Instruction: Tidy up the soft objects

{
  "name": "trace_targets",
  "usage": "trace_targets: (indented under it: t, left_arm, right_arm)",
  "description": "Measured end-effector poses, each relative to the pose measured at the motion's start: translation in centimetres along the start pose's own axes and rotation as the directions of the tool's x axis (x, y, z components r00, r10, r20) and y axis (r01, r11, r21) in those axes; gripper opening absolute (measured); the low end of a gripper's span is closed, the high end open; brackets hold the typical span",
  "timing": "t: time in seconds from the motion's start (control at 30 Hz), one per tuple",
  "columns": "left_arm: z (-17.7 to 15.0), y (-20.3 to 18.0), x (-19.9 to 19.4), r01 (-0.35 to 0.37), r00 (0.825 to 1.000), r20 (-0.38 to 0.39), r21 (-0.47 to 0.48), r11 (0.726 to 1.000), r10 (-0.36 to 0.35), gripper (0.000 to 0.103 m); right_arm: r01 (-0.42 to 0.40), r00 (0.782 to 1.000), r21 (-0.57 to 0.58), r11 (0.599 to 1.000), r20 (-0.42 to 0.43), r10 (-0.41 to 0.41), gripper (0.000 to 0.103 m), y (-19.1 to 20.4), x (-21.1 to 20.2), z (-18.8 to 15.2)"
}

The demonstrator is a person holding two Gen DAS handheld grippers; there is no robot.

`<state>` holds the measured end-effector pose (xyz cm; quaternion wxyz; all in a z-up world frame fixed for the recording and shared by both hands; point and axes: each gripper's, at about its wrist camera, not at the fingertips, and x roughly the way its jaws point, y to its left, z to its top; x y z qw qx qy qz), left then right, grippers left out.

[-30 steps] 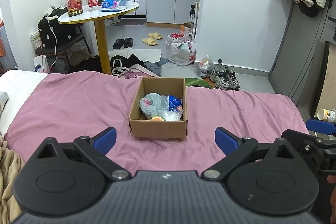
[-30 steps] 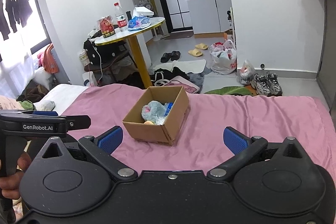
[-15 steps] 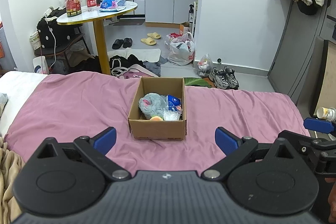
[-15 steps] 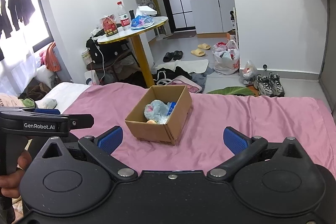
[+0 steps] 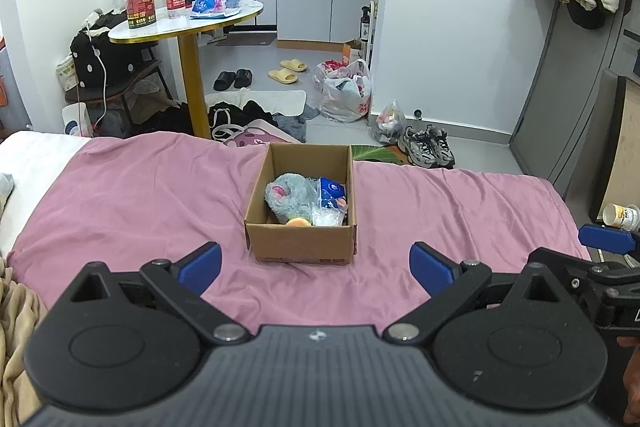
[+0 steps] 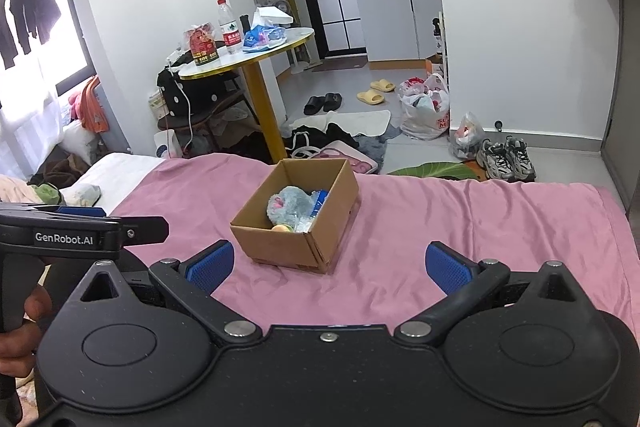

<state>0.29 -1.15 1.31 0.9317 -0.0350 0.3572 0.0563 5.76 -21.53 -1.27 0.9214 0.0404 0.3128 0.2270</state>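
— Bedspread [image 5: 140,195] first: we are looking across a wide pink cover with one open cardboard box [image 5: 300,241] sitting near its middle, flaps up, its longer side running away from us in the left wrist view.

— And we are seeing the soft things lying inside that box already: a grey plush toy [image 5: 290,197] filling the left half, a blue packet [image 5: 331,191] against the right wall, a crinkled clear bag [image 5: 326,217] below it, and a small orange piece [image 5: 298,221] at the near wall.

— We are judging the plush as light and squashy; taking it by the bulk of its body would suit best. It is lying with its long axis front to back in the box, pink patch toward the far end.

— We are expecting the packet to be light and a bit slippery; it is standing tilted, long edge leaning on the wall. The clear bag will likely crumple.

— Both claws are held back over the near bed. The left gripper [image 5: 315,263] is spread wide with nothing between its blue pads, and the right gripper [image 6: 328,263] is spread wide and bare too.

— We are not able to say whether the box is freshly filled or waiting to be emptied.
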Motion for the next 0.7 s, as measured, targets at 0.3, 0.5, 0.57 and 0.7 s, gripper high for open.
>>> trace_targets:
  t: [0.3, 0.5, 0.57, 0.7]
  left_arm:
    - [-0.1, 0.1, 0.0, 0.002, 1.0, -0.001, -0.001, 1.0, -0.002, 0.1]
    - [-0.2, 0.1, 0.2, 0.004, 1.0, -0.003, 0.004, 1.0, -0.004, 0.1]
    - [-0.3, 0.1, 0.4, 0.009, 1.0, -0.01, 0.007, 1.0, -0.009, 0.1]
    - [-0.2, 0.1, 1.2, 0.016, 1.0, -0.022, 0.007, 1.0, -0.016, 0.1]
  right_arm:
    - [0.014, 1.0, -0.005, 1.0, -0.011, -0.014, 0.103, -0.1, 0.2, -0.2]
    - [0.022, 0.999, 0.003, 1.0, -0.024, -0.022, 0.103, -0.2, 0.9, -0.5]
    - [0.024, 0.999, 0.005, 1.0, -0.031, -0.024, 0.103, -0.4, 1.1, -0.6]
    - [0.014, 0.999, 0.023, 1.0, -0.043, -0.013, 0.103, -0.7, 1.5, -0.5]
